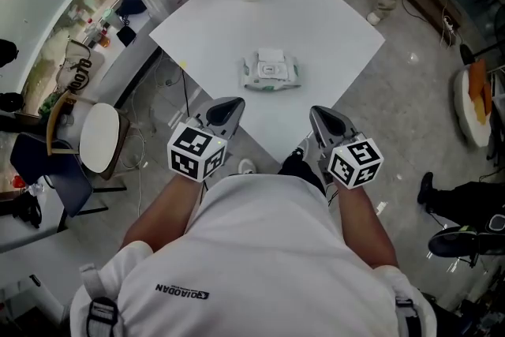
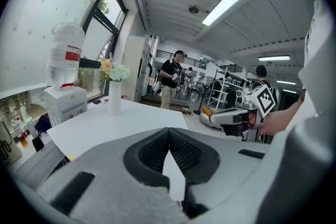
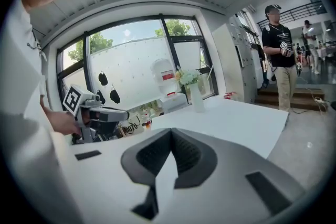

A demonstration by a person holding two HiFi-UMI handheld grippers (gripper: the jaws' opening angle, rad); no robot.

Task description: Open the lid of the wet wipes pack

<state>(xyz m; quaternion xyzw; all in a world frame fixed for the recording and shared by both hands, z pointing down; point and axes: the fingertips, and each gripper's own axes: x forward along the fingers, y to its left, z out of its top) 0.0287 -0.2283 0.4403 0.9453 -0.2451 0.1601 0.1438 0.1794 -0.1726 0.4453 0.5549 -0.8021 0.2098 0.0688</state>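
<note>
The right gripper (image 3: 169,132) has its jaws together at the tips with nothing between them, just short of the white table (image 3: 236,118). A vase of flowers (image 3: 197,98) stands at the table's far edge. The left gripper (image 3: 122,115) is held off the table's left side. A person (image 3: 276,55) stands beyond the table's right corner.

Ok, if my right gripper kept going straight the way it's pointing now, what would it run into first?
Probably the white table, near its closest corner; the right gripper tilts slightly down toward it. The wet wipes pack lies further along roughly that line, but depth is unclear.
</note>
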